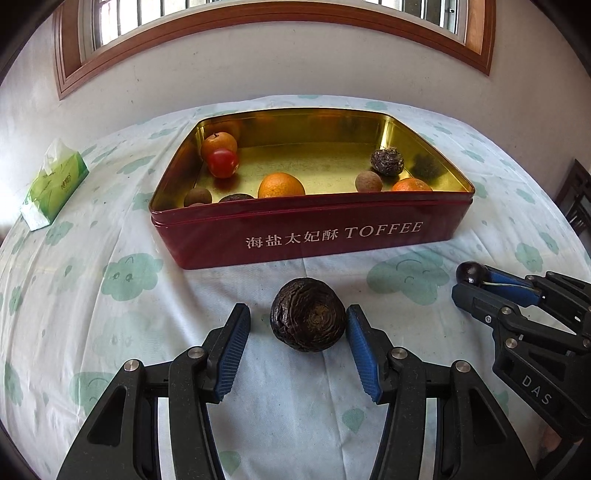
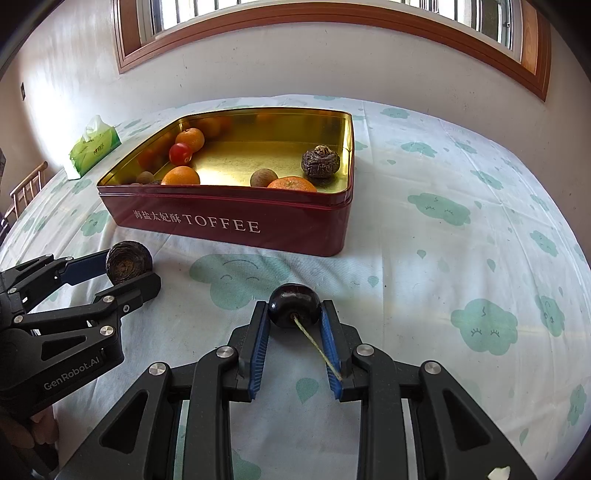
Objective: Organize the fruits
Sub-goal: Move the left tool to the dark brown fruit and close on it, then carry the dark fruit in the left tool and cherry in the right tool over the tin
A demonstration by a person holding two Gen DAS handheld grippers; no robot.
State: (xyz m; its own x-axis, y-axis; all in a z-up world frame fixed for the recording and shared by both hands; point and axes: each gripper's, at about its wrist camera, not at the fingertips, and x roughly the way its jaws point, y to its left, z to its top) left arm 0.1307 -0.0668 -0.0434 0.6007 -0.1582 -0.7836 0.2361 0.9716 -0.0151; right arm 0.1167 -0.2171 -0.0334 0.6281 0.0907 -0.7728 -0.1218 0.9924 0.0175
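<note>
Daylight from the barred window behind the table lit your scene evenly, bright but soft, and you got sharp focus across both views. The gold inside of the tin threw back a warm glare and mirrored the fruit along its walls. Shadows stayed faint on the tablecloth, with only a thin dark patch under the wrinkled fruit and the cherry. Your fisheye lenses bowed the window frame and table edge into arcs, and black vignetting closed off every corner. The wall at left glowed pale, nearly washed out.
</note>
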